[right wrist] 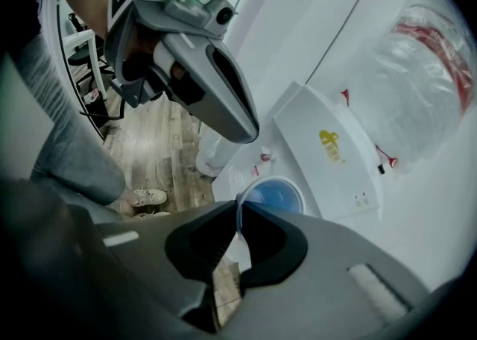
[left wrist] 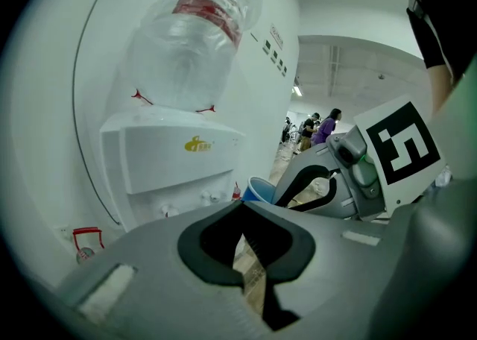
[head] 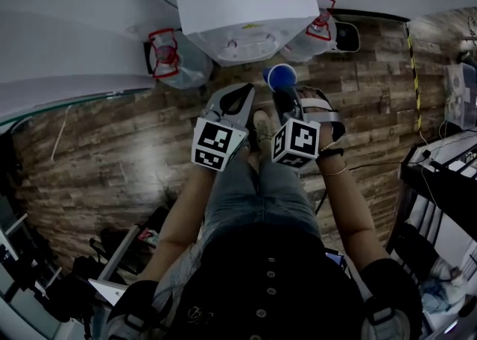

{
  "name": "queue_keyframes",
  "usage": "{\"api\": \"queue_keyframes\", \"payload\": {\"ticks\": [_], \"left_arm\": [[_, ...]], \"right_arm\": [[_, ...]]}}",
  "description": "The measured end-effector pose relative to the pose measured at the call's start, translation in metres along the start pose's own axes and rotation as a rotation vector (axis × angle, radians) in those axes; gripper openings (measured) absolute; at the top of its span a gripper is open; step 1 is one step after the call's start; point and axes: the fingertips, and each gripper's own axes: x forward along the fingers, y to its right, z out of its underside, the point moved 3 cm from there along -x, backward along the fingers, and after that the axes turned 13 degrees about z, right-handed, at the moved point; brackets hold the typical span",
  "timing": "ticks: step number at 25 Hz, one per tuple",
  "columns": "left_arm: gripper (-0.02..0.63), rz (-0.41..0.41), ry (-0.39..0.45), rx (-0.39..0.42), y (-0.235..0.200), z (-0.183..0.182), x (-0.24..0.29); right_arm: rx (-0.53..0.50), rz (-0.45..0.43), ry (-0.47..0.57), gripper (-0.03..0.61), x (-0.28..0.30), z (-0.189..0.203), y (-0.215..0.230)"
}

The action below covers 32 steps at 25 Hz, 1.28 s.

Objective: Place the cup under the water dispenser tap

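A blue cup [head: 280, 76] hangs in front of the white water dispenser [head: 246, 10]. My right gripper [head: 284, 94] is shut on the cup's near rim; the right gripper view shows the cup [right wrist: 273, 197] from above, its thin wall pinched between the jaws of that gripper [right wrist: 239, 215]. The dispenser's taps [right wrist: 264, 156] sit just beyond and left of the cup. My left gripper [head: 243, 94] is beside it, shut and holding nothing [left wrist: 240, 208]. From the left gripper view the cup [left wrist: 257, 191] lies right of the taps [left wrist: 205, 198], below the inverted water bottle [left wrist: 194, 40].
Two spare water bottles with red handles [head: 168, 59] [head: 320, 29] stand on the wooden floor on either side of the dispenser. A black desk with cables [head: 440, 182] is at the right, and chairs and gear [head: 45, 286] at lower left. People [left wrist: 324, 126] stand far off.
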Motion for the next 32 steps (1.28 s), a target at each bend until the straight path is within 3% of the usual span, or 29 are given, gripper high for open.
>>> {"api": "queue_keyframes", "payload": {"ticks": [10, 16, 22, 32], "left_arm": [[0.0, -0.015, -0.016, -0.02, -0.016, 0.039, 0.025], [0.0, 0.022, -0.024, -0.004, -0.026, 0.061, 0.045], [0.0, -0.026, -0.072, 0.008, -0.05, 0.083, 0.06], [0.0, -0.031, -0.057, -0.036, -0.064, 0.112, 0.078]], "right_arm": [[0.058, 0.003, -0.035, 0.026, 0.039, 0.014, -0.023], [0.083, 0.0, -0.054, 0.026, 0.064, 0.022, -0.04], [0.064, -0.012, -0.056, 0.026, 0.099, 0.032, -0.053], [0.045, -0.049, -0.077, 0.026, 0.146, 0.042, -0.072]]}}
